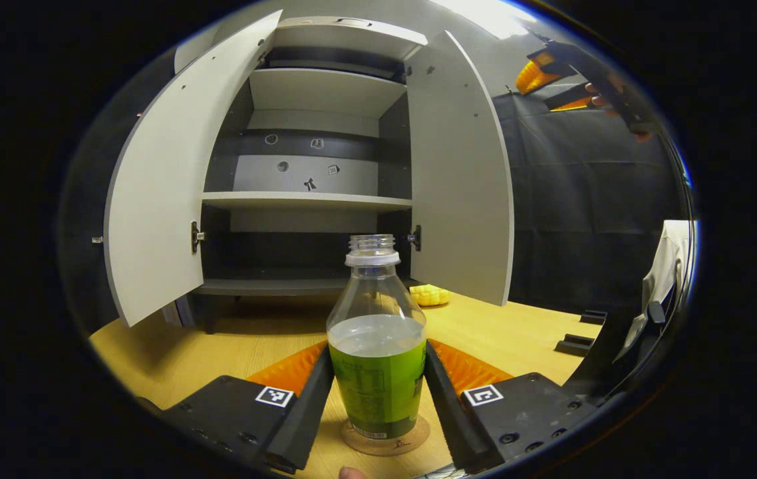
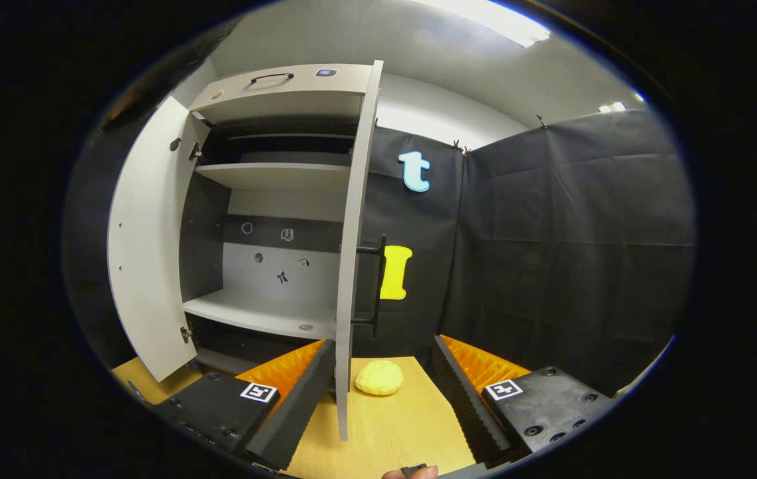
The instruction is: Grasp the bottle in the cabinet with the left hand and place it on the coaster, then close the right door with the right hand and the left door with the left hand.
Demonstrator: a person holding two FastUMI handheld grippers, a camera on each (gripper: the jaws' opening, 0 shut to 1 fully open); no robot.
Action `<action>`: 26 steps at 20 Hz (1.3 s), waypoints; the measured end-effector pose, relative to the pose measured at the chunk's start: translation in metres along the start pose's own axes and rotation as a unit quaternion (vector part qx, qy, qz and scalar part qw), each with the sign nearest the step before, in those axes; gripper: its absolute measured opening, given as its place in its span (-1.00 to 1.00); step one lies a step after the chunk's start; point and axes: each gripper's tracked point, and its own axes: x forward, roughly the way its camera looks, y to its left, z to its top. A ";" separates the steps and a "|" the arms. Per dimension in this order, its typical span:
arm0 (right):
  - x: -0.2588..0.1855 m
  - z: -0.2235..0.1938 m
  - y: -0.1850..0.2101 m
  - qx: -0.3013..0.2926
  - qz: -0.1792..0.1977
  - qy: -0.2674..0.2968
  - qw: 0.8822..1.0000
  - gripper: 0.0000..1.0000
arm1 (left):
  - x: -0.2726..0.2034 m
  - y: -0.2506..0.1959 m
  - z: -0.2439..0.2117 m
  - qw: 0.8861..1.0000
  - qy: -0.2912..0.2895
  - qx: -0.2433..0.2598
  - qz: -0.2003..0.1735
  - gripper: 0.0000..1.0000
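Green-labelled plastic bottle stands on the cork coaster, pinched by the left hand-held gripper, which should spread gently and back straight off; the right hand-held gripper waits spread beside the right door.

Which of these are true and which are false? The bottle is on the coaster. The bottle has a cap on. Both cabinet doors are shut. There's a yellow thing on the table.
1. The bottle stands on the coaster. True.
2. The bottle has a cap on. False: its neck is open, no cap.
3. Both cabinet doors are shut. False: the left door and right door are open.
4. A yellow thing lies on the table. True.
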 end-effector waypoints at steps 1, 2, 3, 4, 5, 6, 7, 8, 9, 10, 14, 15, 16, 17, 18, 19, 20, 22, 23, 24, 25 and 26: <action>0.000 -0.001 -0.001 0.000 -0.001 0.003 1.000 0.94 | 0.000 -0.001 -0.003 1.000 0.000 0.003 -0.005 0.56; 0.001 -0.003 -0.002 -0.002 -0.004 0.006 1.000 0.94 | 0.001 -0.003 -0.005 1.000 0.001 0.004 -0.009 0.56; 0.001 -0.005 -0.003 -0.003 -0.006 0.009 1.000 0.94 | 0.001 -0.004 -0.007 1.000 0.002 0.006 -0.009 0.57; 0.000 -0.007 -0.002 -0.002 -0.006 0.013 1.000 0.94 | 0.001 -0.002 -0.008 1.000 0.003 0.009 -0.006 0.58; 0.000 -0.008 0.000 -0.002 -0.005 0.016 1.000 0.94 | 0.001 -0.003 -0.010 1.000 0.003 0.012 -0.006 0.62; 0.001 -0.009 0.002 -0.004 -0.005 0.016 1.000 0.94 | 0.000 -0.002 -0.010 1.000 0.004 0.016 -0.004 0.64; 0.000 -0.009 0.002 -0.006 -0.004 0.015 1.000 0.94 | -0.002 0.000 -0.013 1.000 0.007 0.017 -0.003 0.80; 0.000 -0.009 0.003 -0.009 -0.004 0.014 1.000 0.94 | 0.001 -0.002 -0.015 1.000 0.013 0.017 -0.007 0.94; 0.000 -0.009 0.003 -0.009 -0.005 0.013 1.000 0.94 | -0.001 -0.004 -0.018 1.000 0.021 0.016 -0.014 0.94; 0.001 -0.009 0.001 -0.007 -0.007 0.014 1.000 0.94 | -0.003 -0.004 -0.022 0.999 0.029 0.016 -0.018 0.93; 0.007 -0.018 -0.013 0.010 -0.028 0.031 0.999 0.94 | -0.030 0.003 -0.030 0.998 0.061 0.008 -0.014 0.93; 0.009 -0.022 -0.018 0.008 -0.033 0.036 0.999 0.94 | -0.040 0.005 -0.026 0.998 0.062 0.006 -0.011 0.93; 0.011 -0.024 -0.021 0.005 -0.036 0.039 0.999 0.94 | -0.049 0.005 -0.019 0.998 0.064 0.006 -0.012 0.93; 0.014 -0.025 -0.023 0.006 -0.036 0.041 0.998 0.94 | -0.058 0.008 -0.014 0.998 0.066 0.007 -0.009 0.93; 0.017 -0.025 -0.024 0.011 -0.034 0.040 0.999 0.95 | -0.069 0.013 -0.005 0.997 0.071 0.005 -0.001 0.93; 0.022 -0.024 -0.026 0.018 -0.033 0.038 0.999 0.95 | -0.076 0.018 0.003 0.997 0.072 -0.003 0.006 0.93; 0.027 -0.023 -0.029 0.025 -0.034 0.038 0.998 0.94 | -0.083 0.024 0.016 0.997 0.071 -0.013 0.014 0.93; 0.038 -0.022 -0.042 0.032 -0.042 0.041 0.998 0.95 | -0.095 0.044 0.046 0.997 0.061 -0.027 0.042 0.92; 0.044 -0.021 -0.050 0.034 -0.050 0.042 0.997 0.94 | -0.098 0.054 0.059 0.997 0.055 -0.028 0.055 0.93; 0.050 -0.020 -0.056 0.035 -0.054 0.042 0.997 0.94 | -0.100 0.066 0.075 0.996 0.048 -0.026 0.070 0.93; 0.057 -0.018 -0.061 0.034 -0.059 0.042 0.997 0.94 | -0.102 0.078 0.092 0.995 0.041 -0.023 0.084 0.93; 0.063 -0.015 -0.064 0.032 -0.062 0.038 0.997 0.94 | -0.103 0.092 0.111 0.994 0.034 -0.021 0.099 0.93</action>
